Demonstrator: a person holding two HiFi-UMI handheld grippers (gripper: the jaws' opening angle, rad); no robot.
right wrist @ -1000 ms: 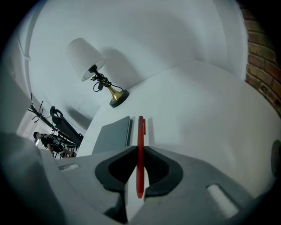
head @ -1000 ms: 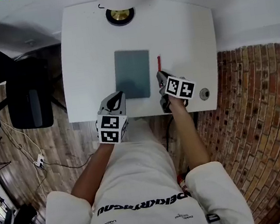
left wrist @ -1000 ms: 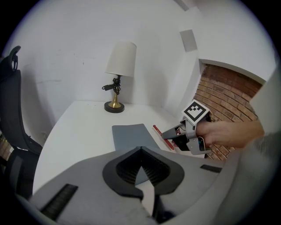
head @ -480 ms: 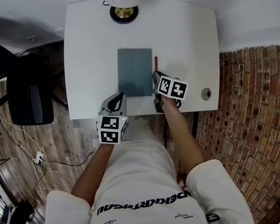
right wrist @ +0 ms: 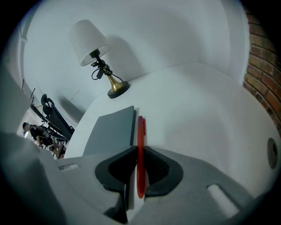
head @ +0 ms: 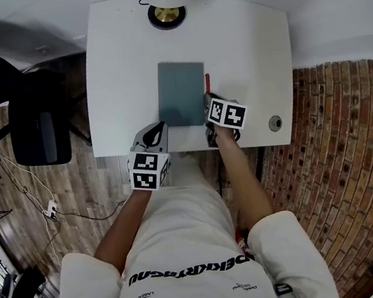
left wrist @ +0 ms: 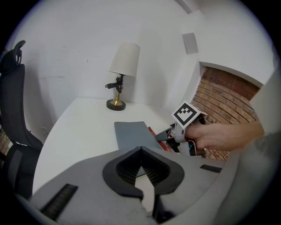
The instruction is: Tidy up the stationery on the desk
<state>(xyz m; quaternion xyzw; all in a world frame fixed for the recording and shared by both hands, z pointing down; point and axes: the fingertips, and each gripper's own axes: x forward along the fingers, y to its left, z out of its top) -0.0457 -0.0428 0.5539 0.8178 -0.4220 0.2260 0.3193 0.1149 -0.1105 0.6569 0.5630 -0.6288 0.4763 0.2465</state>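
A red pen (right wrist: pixel 140 145) sits pinched between the jaws of my right gripper (right wrist: pixel 139 154), which is shut on its rear half. The pen's tip points away along the desk. The pen (head: pixel 208 82) lies just right of a grey notebook (head: pixel 182 93) that rests flat mid-desk, and the right gripper (head: pixel 208 101) is at the notebook's near right corner. My left gripper (head: pixel 155 134) hovers at the desk's front edge, shut and holding nothing. From the left gripper (left wrist: pixel 141 150) view, the notebook (left wrist: pixel 131 134) and the pen (left wrist: pixel 154 135) lie ahead.
The white desk (head: pixel 118 65) carries a lamp with a brass base (head: pixel 167 14) at the far edge and a cable hole (head: pixel 275 122) at the near right corner. A black office chair (head: pixel 38 125) stands left of the desk. Brick paving runs along the right.
My right gripper has carried the red pen leftward, up against the notebook's right edge. The left gripper has stayed at the desk's front edge.
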